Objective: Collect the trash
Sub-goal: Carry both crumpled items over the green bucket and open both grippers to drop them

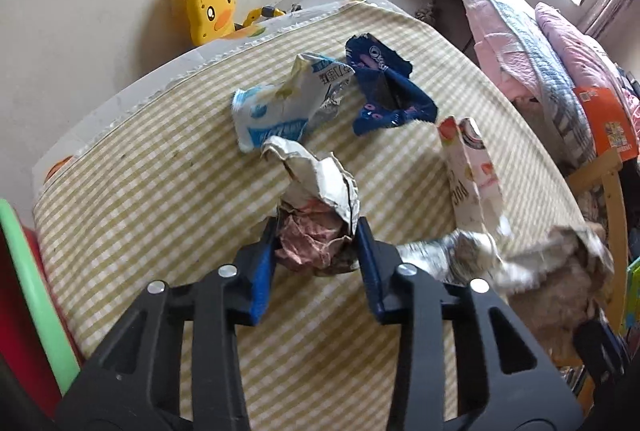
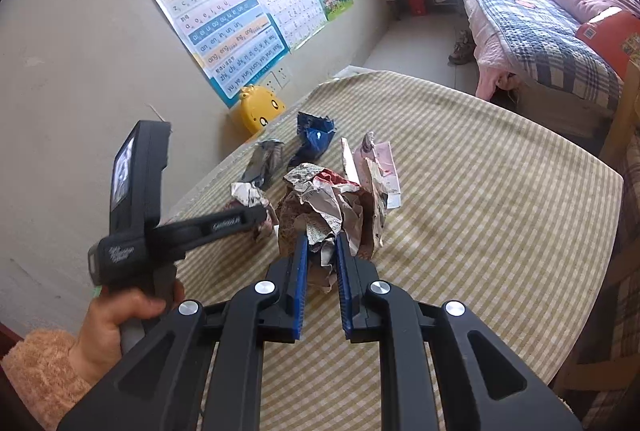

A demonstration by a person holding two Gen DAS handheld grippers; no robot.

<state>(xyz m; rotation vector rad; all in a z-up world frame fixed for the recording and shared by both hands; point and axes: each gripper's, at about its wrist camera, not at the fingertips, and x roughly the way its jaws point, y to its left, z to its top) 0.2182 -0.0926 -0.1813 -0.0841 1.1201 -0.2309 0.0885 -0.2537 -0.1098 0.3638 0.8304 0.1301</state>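
In the left wrist view my left gripper [image 1: 316, 251] is shut on a crumpled white and pink paper ball [image 1: 316, 199] on the checked tablecloth [image 1: 160, 191]. In the right wrist view my right gripper [image 2: 323, 253] is shut on a wad of crumpled newspaper and brown paper [image 2: 320, 207]. The left gripper [image 2: 258, 219], held by a hand [image 2: 120, 315], shows there from the side with its paper ball [image 2: 248, 193]. Beyond lie a white and blue wrapper [image 1: 276, 111], a dark blue wrapper [image 1: 384, 91] and a pink and white carton [image 1: 472, 175]. The right gripper's wad [image 1: 552, 259] is blurred.
A yellow duck-shaped chair [image 1: 210, 3] stands against the wall behind the table. Posters [image 2: 224, 27] hang on that wall. A bed with checked and pink bedding [image 2: 536, 27] fills the right side, with a wooden frame [image 1: 608, 175] near the table's right edge.
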